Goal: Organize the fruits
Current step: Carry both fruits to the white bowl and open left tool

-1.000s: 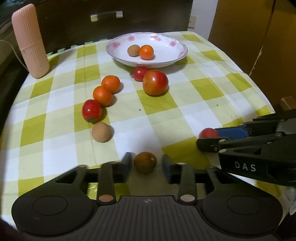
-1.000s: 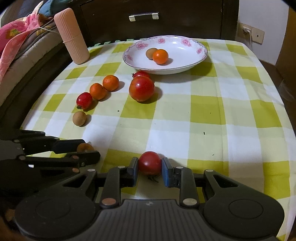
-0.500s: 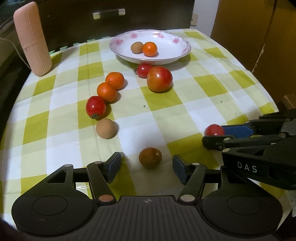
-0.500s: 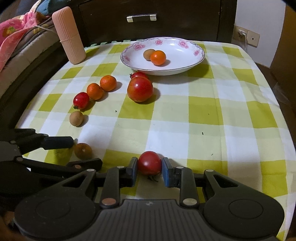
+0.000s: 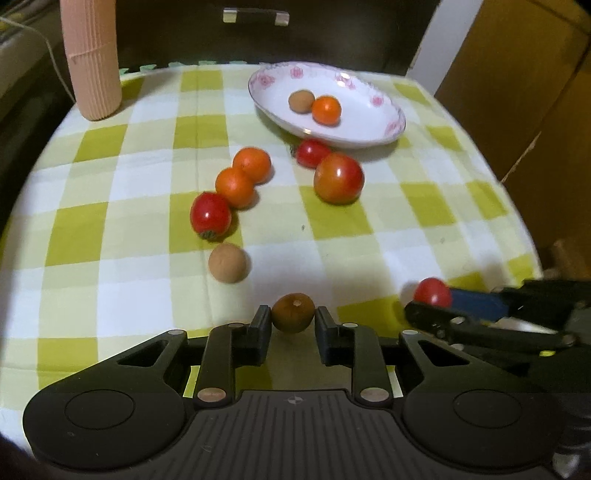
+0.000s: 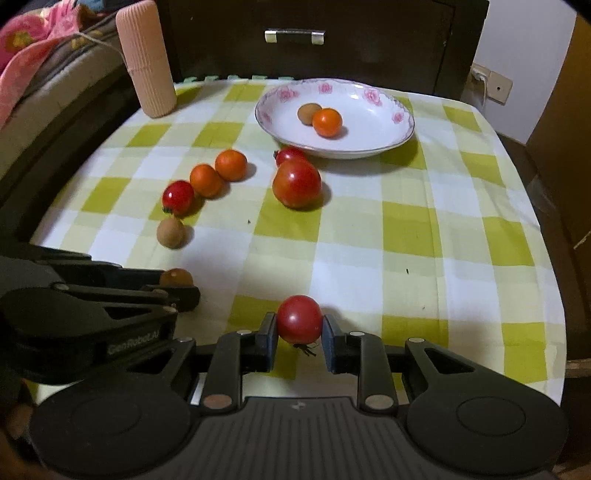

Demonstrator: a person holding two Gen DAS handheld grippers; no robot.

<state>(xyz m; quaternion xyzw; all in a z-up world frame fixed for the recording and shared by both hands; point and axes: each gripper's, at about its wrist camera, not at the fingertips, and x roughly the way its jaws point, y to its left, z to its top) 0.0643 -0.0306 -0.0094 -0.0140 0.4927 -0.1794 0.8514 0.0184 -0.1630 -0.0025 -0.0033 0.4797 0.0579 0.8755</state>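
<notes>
Fruits: L claw [image 5: 293, 325] pinching brown fruit [image 5: 293, 312] | R claw [image 6: 300, 334] pinching red tomato [image 6: 299, 319] | risk: round, shallow tip grips, may roll out en route to plate [image 6: 384, 144]

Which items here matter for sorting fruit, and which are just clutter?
Job: dark brown fruit in left gripper; red tomato in right gripper; loose fruits; floral plate.
Clutter: pink ribbed cylinder; drawer handle; wall socket.

Yellow-green and white checks on the tablecloth [image 6: 406, 229]. White plate [image 6: 373, 122] with pink flowers on the rim, holding one orange fruit [image 6: 327, 122] and one brown fruit [image 6: 308, 113]. Pale pink ribbed cylinder [image 6: 147, 62]. Dark brown cabinet [image 6: 332, 40] with silver handle [image 6: 294, 36].
</notes>
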